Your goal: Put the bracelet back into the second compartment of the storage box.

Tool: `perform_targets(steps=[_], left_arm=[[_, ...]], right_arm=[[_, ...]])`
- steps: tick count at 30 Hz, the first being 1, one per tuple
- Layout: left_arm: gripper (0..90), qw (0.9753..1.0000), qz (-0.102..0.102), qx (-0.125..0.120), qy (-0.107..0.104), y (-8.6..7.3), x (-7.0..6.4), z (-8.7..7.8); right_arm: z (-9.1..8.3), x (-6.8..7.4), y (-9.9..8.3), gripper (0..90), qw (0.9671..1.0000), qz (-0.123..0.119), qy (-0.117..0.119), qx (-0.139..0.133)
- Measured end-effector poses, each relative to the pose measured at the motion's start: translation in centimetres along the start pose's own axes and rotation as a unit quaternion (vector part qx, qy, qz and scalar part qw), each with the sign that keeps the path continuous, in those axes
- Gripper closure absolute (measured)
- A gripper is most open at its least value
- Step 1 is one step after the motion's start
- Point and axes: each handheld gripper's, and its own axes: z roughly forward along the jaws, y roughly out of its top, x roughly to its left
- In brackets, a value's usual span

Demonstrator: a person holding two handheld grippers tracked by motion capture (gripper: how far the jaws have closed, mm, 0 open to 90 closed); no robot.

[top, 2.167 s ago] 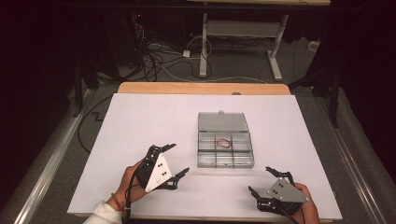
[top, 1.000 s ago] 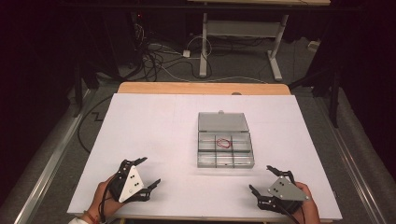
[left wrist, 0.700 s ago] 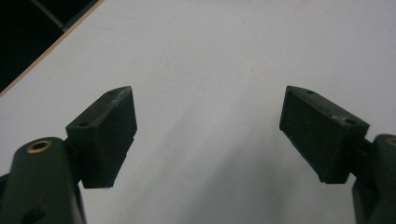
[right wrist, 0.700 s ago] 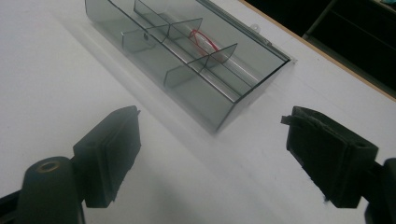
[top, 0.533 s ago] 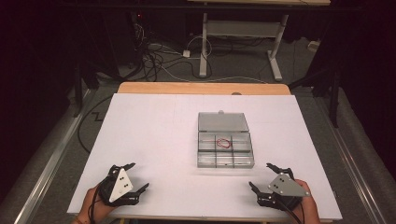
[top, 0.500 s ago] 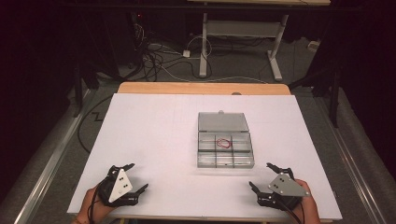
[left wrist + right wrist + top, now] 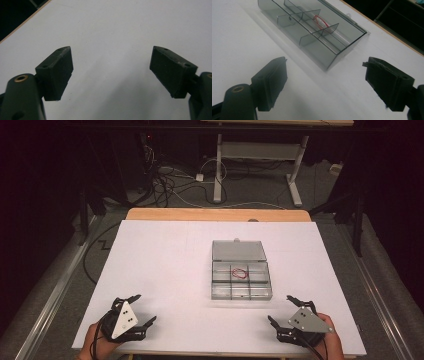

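Back toward my own edge of the table is where my left gripper (image 7: 134,314) has come since two seconds ago, when it hovered farther in, just left of the box; now it sits low at the near left corner of the white table (image 7: 165,270), jaws spread wide with nothing between them. In the left gripper view, bare white surface lies between its pads (image 7: 56,72). My right gripper (image 7: 286,316) has hardly shifted; it rests at the near right corner, jaws likewise wide apart and holding nothing.

Between the two, but farther out on the table, lies the clear compartment box (image 7: 241,276), its lid folded flat open on the far side. It is nearer my right gripper, up and to the left of it, and well apart from my left. A red rubber band (image 7: 239,272) lies in the middle compartment of the box's far row. In the right gripper view the box (image 7: 312,32) lies ahead of the open jaws, untouched, with the red band (image 7: 320,20) visible through its walls.
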Motion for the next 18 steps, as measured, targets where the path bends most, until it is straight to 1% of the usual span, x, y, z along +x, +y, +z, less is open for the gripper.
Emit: perform_targets(steps=[2,7,9,12,18], left_arm=[[18.0,1.0,0.003,-0.003,0.003,0.07,0.06,-0.23],[18.0,0.9999,0.002,-0.011,0.009,0.29,0.35,-0.5],[18.0,0.9999,0.0,-0.011,0.008,0.33,0.4,-0.5],[18.0,0.9999,0.003,-0.011,0.009,0.37,0.37,-0.48],[18.0,0.9998,-0.003,-0.018,0.008,0.42,0.42,-0.78]], right_arm=[[-0.04,0.02,0.1,18.3,1.0,0.001,0.0,-0.003],[0.11,0.14,0.06,18.3,1.0,-0.002,0.002,0.0],[0.15,0.13,0.02,18.3,1.0,-0.003,0.003,0.002],[0.04,0.02,0.03,18.3,1.0,-0.003,0.001,0.0],[-0.04,0.01,0.23,18.3,1.0,-0.002,-0.001,-0.002]])
